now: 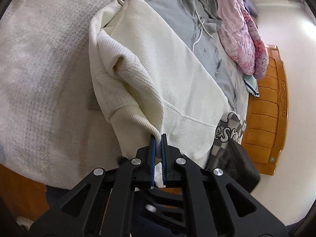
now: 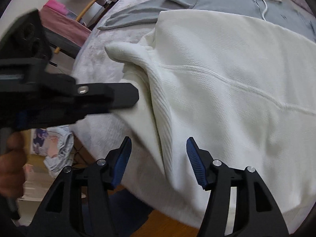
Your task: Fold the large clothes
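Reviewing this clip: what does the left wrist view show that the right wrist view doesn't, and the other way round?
Only the left wrist view shows the left tongs shut on the cream sweater's ribbed cuff, the wooden headboard, a pink quilt and a checkered garment.

Only the right wrist view shows the right tongs open over the sweater, nothing pinched, plus a drying rack and the person's hand.

Both show the cream sweater lying on the fluffy bed cover, with the grey zip hoodie beyond it.
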The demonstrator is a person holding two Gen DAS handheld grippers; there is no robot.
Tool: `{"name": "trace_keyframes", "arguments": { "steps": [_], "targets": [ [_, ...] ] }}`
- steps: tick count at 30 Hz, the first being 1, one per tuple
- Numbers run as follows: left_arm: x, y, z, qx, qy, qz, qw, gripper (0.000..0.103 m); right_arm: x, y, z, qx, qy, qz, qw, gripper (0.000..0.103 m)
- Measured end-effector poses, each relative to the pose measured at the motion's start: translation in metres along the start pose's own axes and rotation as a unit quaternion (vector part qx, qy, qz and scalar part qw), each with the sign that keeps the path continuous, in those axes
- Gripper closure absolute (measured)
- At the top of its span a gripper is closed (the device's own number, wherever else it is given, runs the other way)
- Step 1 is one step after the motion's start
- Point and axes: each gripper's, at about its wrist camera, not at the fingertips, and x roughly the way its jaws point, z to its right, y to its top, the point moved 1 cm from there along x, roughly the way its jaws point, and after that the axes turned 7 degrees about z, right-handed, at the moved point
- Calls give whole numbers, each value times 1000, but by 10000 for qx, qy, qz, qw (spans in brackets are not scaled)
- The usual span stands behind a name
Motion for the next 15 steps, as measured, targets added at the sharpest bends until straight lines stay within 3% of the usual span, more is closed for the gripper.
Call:
{"name": "trace_keyframes", "arguments": {
  "steps": [3, 4, 5, 6, 8, 9, 10, 11, 13, 15],
  "targets": [
    [1, 1, -1, -22, -5, -29, 10000, 99, 9, 5, -2, 12, -13, 81, 10000, 48],
    [0, 1, -2, -3, -14, -43, 10000, 99, 14, 7, -6, -7, -54, 103, 9999, 57],
    [1, 2, -2, 49, 54, -66, 10000, 99, 17, 11, -10, -16, -121, 117, 9999, 78],
    [0, 3, -3, 45, 123, -93, 9999, 98, 18, 12, -8, 12, -263, 117, 9996, 85],
    [-6, 7, -12, -275, 44, -97, 9996, 96, 15, 12, -4, 193, -144, 92, 9997, 90],
    [-9, 9, -14, -369, 11, -71, 9993, 85, 14, 12, -6, 147, -143, 98, 9997, 91],
    [-16, 13, -17, -489, -26, 57, 9988, 68, 10, 10, -8, 93, -136, 93, 9998, 92],
    [-22, 16, -19, -560, -18, 193, 9982, 60, 8, 8, -9, 85, -114, 89, 9999, 93],
    [-31, 31, -26, -732, -150, 471, 9961, 54, 6, 4, -6, 188, -64, 72, 9998, 93],
    [-28, 48, -33, -816, 39, 540, 9952, 53, 5, 3, -5, 227, -42, 75, 9997, 93]
  ]
}}
